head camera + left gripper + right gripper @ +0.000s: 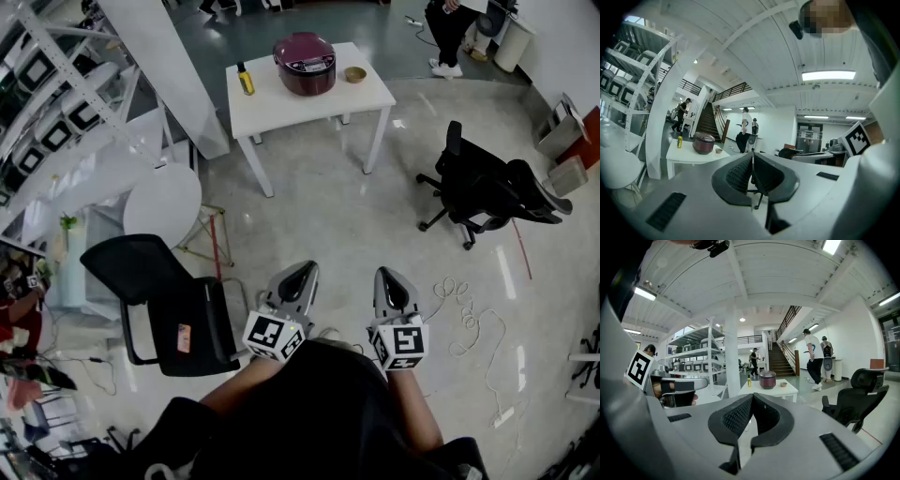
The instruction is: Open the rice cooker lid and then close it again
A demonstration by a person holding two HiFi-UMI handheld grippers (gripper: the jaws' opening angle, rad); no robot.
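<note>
Task not begun, by the look of it. The rice cooker (305,64), dark red, sits on the white table (281,111) across the room, well apart from the person. Its lid is down and flat as far as the head view shows, though it is small at this range. A yellow bottle (246,80) stands to one side of it on the tabletop and a small bowl (354,74) to the other. The left gripper (302,272) and the right gripper (390,277) are held side by side close in front of the person's body, over bare floor, both pointing roughly toward the table. Each gripper's own view shows its two ribbed pads pressed together with nothing between them: both closed and empty. A black office chair (483,187) stands off to the right of the open floor between person and table, and another black chair (159,300) sits close by on the left. My reading is that everything is left to do: cross to the table, lift the lid, then shut it.
</note>
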